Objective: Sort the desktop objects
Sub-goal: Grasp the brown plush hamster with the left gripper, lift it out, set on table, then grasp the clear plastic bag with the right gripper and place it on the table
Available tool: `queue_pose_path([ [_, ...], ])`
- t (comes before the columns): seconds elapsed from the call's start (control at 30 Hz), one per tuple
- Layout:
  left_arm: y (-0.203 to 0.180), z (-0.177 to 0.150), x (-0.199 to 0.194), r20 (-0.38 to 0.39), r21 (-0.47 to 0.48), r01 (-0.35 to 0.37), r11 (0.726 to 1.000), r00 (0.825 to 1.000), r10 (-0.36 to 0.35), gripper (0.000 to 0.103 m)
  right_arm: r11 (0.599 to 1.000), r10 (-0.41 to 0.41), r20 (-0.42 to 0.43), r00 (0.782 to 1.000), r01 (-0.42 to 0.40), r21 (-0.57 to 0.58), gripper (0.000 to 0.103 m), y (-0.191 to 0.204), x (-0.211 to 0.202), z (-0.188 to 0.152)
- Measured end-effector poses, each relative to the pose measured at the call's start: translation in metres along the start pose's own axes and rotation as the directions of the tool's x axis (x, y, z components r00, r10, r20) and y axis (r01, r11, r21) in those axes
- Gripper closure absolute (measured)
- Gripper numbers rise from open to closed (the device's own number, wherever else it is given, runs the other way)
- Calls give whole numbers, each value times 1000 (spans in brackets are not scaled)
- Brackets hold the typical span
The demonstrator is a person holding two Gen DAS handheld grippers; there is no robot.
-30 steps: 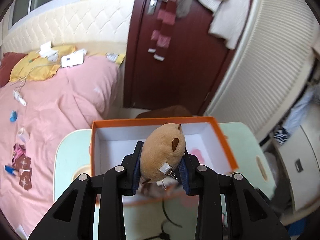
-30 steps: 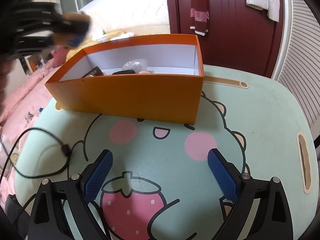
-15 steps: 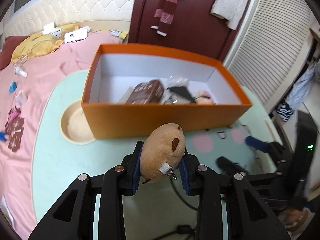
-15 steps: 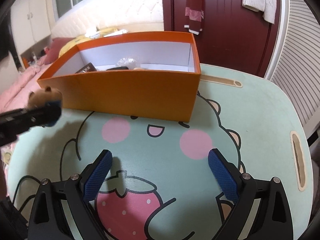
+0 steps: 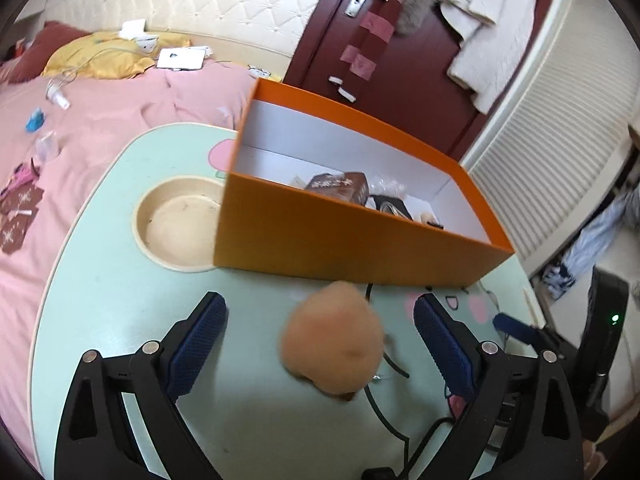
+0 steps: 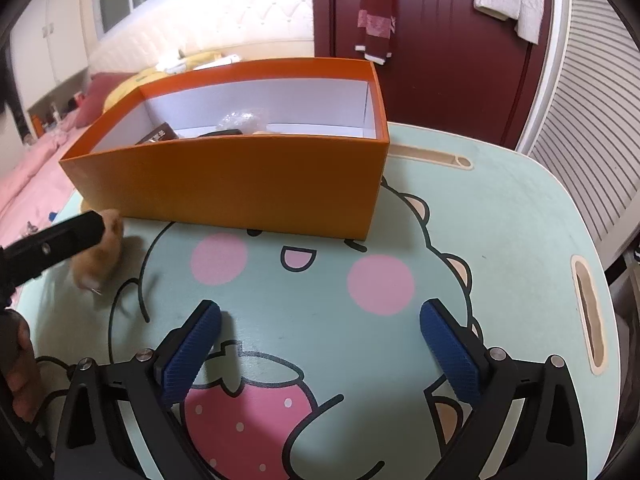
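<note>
Pink bedding and a dark red door are sitting behind a green cartoon table (image 6: 500, 216). An orange box (image 5: 344, 236) is standing on it with a few small things inside. The left gripper (image 5: 320, 328) is spreading its 2 blue pads wide, gripping nothing. A blurry tan plush toy (image 5: 334, 340) is sitting loose between them, near the box. The right gripper (image 6: 320, 336) is also gaping wide over the table, empty.

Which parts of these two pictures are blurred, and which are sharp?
Left wrist view: the brown plush toy is smeared by motion blur, while the orange box is sharp. Right wrist view: the toy is blurred again; the box and the right gripper are crisp.
</note>
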State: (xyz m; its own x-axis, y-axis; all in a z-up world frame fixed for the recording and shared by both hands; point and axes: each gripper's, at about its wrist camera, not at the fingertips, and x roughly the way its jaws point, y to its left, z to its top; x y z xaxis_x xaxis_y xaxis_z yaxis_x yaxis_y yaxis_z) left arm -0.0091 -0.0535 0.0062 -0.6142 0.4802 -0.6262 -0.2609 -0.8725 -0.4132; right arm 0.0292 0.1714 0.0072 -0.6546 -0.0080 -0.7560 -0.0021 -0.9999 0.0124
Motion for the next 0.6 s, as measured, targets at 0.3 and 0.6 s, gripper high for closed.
queue_pose_path([
  [0.3, 1, -1, -1, 0, -14, -11, 1000, 1000, 11, 8, 1000, -13, 37, 999, 13, -11, 29, -14, -24, 30],
  [0.6, 0, 0, 0, -2, -13, -18, 1000, 1000, 18, 8, 987, 147, -36, 988, -149, -56, 31, 22, 1, 131],
])
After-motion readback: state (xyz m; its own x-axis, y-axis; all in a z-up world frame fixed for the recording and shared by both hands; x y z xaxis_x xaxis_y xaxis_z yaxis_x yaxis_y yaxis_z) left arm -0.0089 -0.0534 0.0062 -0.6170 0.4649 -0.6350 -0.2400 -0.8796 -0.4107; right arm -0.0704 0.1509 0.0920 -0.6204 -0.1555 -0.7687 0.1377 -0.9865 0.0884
